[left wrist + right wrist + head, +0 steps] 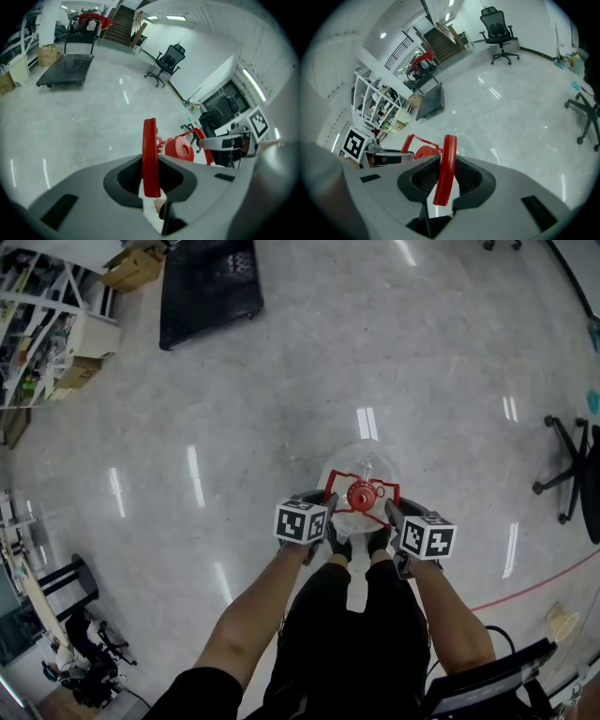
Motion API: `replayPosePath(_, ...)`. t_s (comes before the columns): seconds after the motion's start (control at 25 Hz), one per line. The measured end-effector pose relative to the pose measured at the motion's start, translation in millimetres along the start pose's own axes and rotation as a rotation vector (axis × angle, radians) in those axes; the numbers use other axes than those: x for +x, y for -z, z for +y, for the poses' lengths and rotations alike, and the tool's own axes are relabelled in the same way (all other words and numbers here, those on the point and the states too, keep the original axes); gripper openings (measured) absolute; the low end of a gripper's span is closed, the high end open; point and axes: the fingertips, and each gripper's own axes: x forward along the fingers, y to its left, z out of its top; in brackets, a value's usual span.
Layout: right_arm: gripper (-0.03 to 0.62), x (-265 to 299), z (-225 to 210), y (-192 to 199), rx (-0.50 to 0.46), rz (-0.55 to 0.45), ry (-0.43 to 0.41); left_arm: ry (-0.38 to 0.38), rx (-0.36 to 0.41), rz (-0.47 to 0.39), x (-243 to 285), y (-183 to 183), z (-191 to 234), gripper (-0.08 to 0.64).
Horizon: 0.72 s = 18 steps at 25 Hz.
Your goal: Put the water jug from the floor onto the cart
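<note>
Status: left gripper [151, 178] is clamping narrow on a red plastic handle bar [150, 150], with the bar running edge-on between both pads. Right gripper [440, 185] is clamping the same way on the opposite red handle bar [445, 164]. Both bars are flanking the round red cap [361, 495] of the clear plastic water jug [354, 463]. Jug is sitting low over the glossy grey floor [281, 399], just ahead of the person's black shoes [339, 546]; whether its base is touching the floor is not showing. Black flat platform cart [208, 289] is standing well apart, at the upper left in the head view, near cardboard boxes [131, 268].
</note>
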Motion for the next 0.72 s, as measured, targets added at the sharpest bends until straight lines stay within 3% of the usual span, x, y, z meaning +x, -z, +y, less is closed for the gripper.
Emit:
replayPosePath(0.16, 0.094, -22, 47, -55, -0.043, -0.032, -0.031, -0.016, 0.037, -0.092, -60, -56, -4, 0.06)
replayPosePath(0.44, 0.093, -100, 131, -130, -0.152, -0.111, -0.097, -0.005, 0.073, -0.26, -177, -124, -41, 0.06)
replayPosePath(0.72, 0.092, -124, 210, -240, -0.25, -0.194, -0.182, -0.038, 0.075, -0.407, -263, -219, -29, 0.061)
